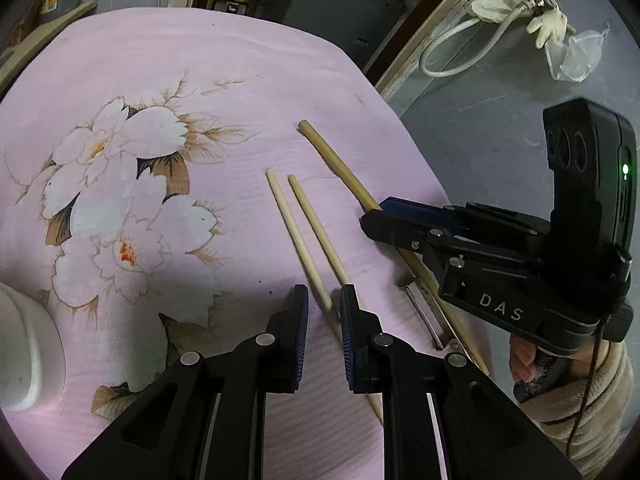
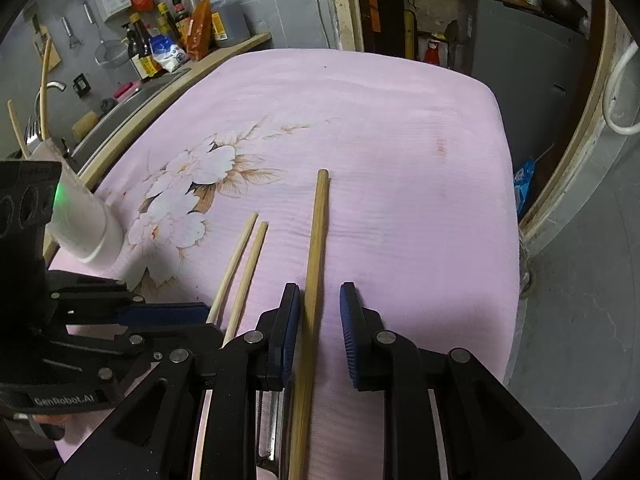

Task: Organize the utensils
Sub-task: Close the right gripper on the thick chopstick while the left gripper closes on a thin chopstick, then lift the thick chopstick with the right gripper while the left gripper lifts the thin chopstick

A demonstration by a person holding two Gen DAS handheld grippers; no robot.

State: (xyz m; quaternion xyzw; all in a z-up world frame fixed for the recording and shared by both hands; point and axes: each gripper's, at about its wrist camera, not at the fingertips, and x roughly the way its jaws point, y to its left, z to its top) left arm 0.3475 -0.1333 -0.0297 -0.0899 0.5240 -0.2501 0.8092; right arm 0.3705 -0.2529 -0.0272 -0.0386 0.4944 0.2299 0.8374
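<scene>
Chopsticks [image 1: 304, 236] are light, stiff, slippery. Both tongs open, holding nothing: left gripper [image 1: 324, 300], right gripper [image 2: 320, 300] around long stick [image 2: 314, 260]. Grab mid-stick.

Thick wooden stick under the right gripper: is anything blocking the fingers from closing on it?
Nothing visible does. The thick wooden stick lies on the pink cloth between the open fingers of the right gripper; the two chopsticks lie apart, to its left.
</scene>
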